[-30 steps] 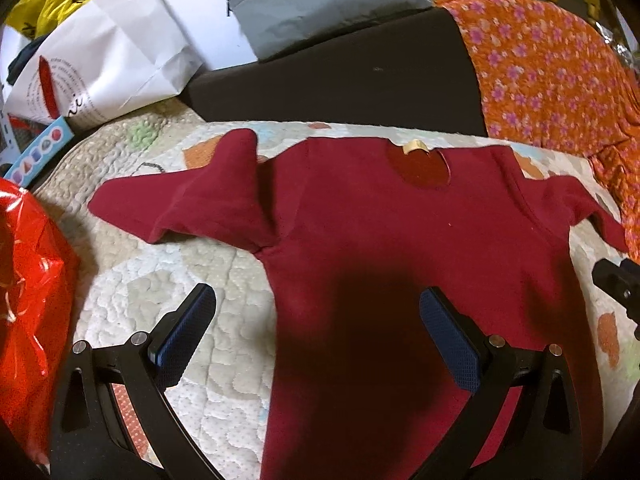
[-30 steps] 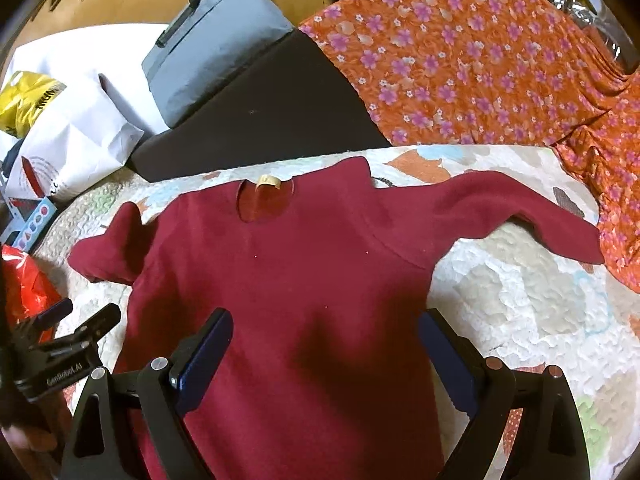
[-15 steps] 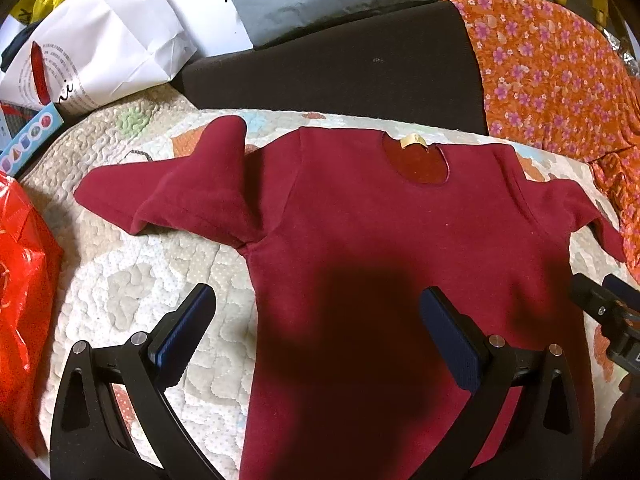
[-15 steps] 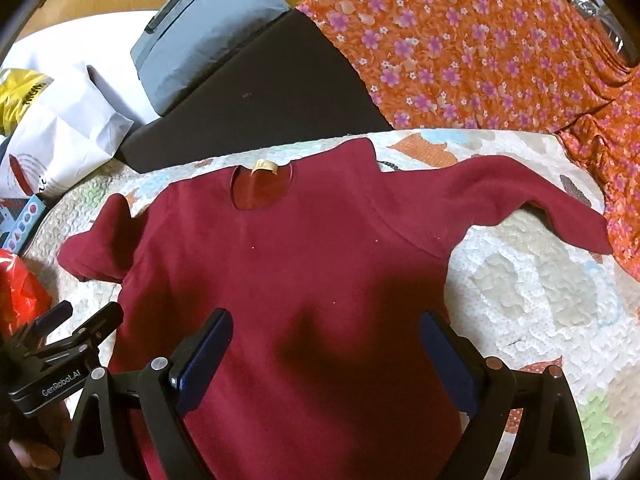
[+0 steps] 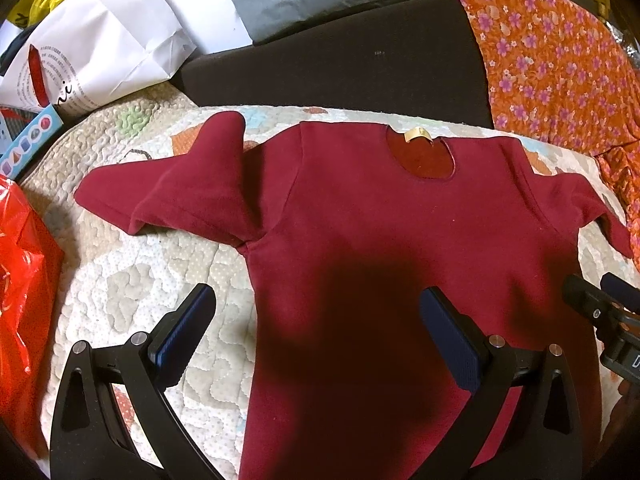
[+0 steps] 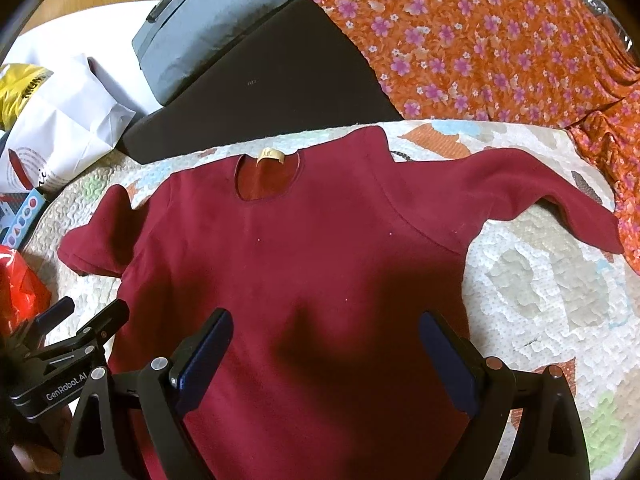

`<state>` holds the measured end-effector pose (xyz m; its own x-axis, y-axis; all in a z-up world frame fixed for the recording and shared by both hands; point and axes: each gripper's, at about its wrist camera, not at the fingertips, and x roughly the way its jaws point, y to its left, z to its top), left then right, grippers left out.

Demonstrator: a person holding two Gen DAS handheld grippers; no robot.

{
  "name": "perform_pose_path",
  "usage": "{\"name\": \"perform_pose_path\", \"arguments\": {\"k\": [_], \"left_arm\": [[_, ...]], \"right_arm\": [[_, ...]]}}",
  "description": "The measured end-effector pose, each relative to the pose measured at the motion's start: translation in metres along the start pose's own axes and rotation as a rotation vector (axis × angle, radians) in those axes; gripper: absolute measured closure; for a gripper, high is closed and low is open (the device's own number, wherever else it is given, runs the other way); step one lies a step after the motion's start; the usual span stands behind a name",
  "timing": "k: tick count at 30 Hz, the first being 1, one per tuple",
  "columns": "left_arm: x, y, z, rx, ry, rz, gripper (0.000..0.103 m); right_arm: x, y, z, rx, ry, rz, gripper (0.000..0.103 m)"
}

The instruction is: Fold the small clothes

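A dark red long-sleeved shirt [image 5: 380, 240] lies flat on the quilted blanket [image 5: 132, 280], neckline toward the dark cushion [image 5: 340, 64]. The left gripper [image 5: 316, 336] and right gripper [image 6: 324, 352] hover over its lower body, both spread wide and holding nothing.

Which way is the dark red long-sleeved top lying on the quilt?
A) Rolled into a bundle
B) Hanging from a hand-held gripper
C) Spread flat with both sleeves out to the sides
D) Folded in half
C: the dark red long-sleeved top lies spread on the quilt, a sleeve reaching out each side, with both hand-held grippers open above it.
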<state>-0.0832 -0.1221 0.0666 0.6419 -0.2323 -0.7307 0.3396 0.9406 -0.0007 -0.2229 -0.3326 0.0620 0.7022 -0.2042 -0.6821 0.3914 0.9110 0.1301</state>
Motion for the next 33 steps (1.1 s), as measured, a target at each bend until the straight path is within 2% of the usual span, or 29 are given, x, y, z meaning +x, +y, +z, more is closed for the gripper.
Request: {"name": "perform_pose_path", "arguments": {"k": [22, 33], "left_arm": [[0.011, 0.007, 0.004, -0.037, 0.037, -0.011, 0.000], [0.017, 0.024, 0.009, -0.111, 0.053, -0.019, 0.000]], "right_arm": [[0.022, 0.021, 0.003, -0.034, 0.035, 0.013, 0.010], [0.034, 0.032, 0.006, -0.045, 0.047, 0.024, 0.010]]}}
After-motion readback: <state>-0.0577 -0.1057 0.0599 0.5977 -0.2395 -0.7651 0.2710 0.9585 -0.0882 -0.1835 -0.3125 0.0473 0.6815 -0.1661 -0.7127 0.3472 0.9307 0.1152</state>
